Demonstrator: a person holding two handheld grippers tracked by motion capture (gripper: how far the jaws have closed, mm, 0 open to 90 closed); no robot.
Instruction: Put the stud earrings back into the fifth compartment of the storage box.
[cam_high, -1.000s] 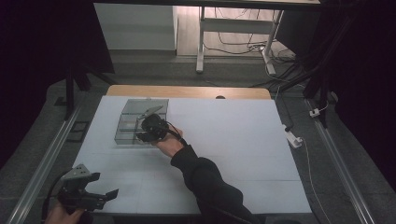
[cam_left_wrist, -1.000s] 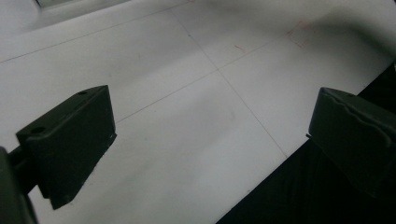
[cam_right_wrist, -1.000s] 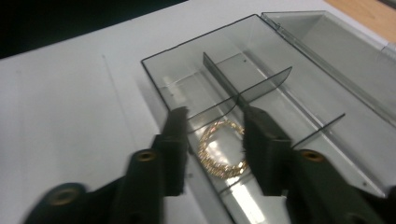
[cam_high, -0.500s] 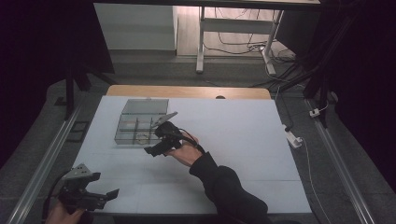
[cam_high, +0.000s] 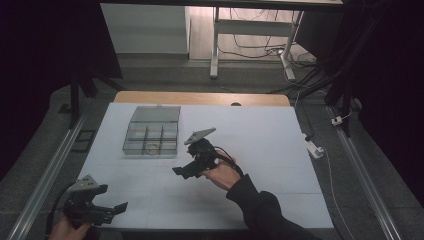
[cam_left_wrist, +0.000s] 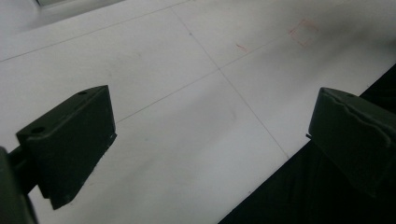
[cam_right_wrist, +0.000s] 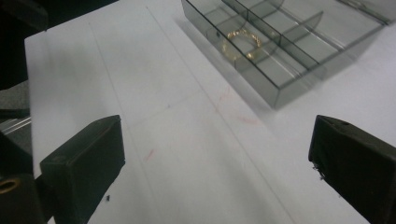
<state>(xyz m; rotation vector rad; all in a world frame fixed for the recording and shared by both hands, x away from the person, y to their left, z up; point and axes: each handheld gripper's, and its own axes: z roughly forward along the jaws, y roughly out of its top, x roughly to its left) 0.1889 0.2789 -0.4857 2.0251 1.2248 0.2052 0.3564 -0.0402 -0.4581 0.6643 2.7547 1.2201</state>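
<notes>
since a second ago the right gripper (cam_high: 186, 169) has drawn back from the clear grey plastic compartment box (cam_high: 151, 136), jaws spread and empty. nearest, the left gripper (cam_high: 107, 210) rests spread. a gold ring-like bracelet (cam_right_wrist: 241, 43) lies in a front compartment, so the placing looks done; closing the lid seems next.

One compartment box (cam_high: 151, 136), one gold bracelet (cam_right_wrist: 241, 43), two grippers (cam_high: 181, 171) (cam_high: 120, 207)
</notes>
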